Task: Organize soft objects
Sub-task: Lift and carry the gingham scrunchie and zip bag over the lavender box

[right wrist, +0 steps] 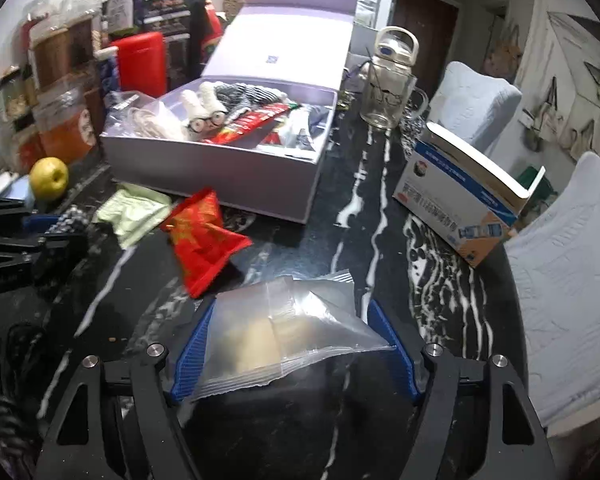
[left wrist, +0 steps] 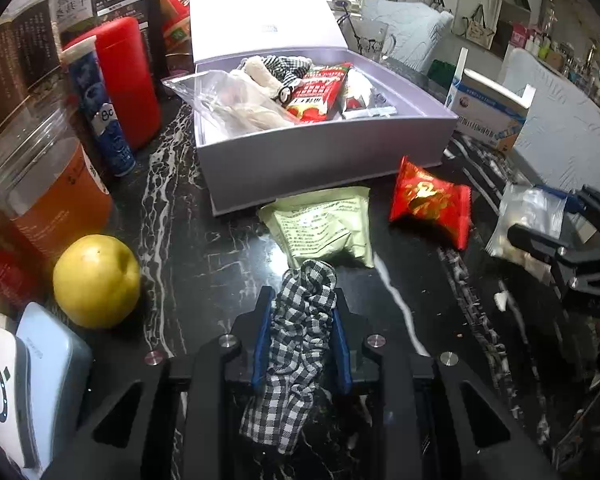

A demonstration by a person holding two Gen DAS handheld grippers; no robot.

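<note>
My left gripper [left wrist: 300, 312] is shut on a black-and-white checkered cloth [left wrist: 300, 340], held above the dark marble table [left wrist: 204, 256]. My right gripper [right wrist: 290, 332] is open, its blue pads on either side of a clear zip bag [right wrist: 284, 332] holding something pale; the bag also shows in the left wrist view [left wrist: 528, 216]. An open lilac box [left wrist: 324, 152] ahead holds a plush toy, checkered cloth, a clear bag and red packets. A pale green packet [left wrist: 324, 228] and a red snack packet [left wrist: 430, 202] lie in front of the box.
A yellow apple [left wrist: 96, 280], red canister [left wrist: 128, 80], blue tube [left wrist: 100, 108] and jars [left wrist: 44, 184] crowd the left. A glass jug [right wrist: 388, 80] and a blue-white carton [right wrist: 460, 200] stand to the right. Padded chairs [right wrist: 564, 280] border the table's right edge.
</note>
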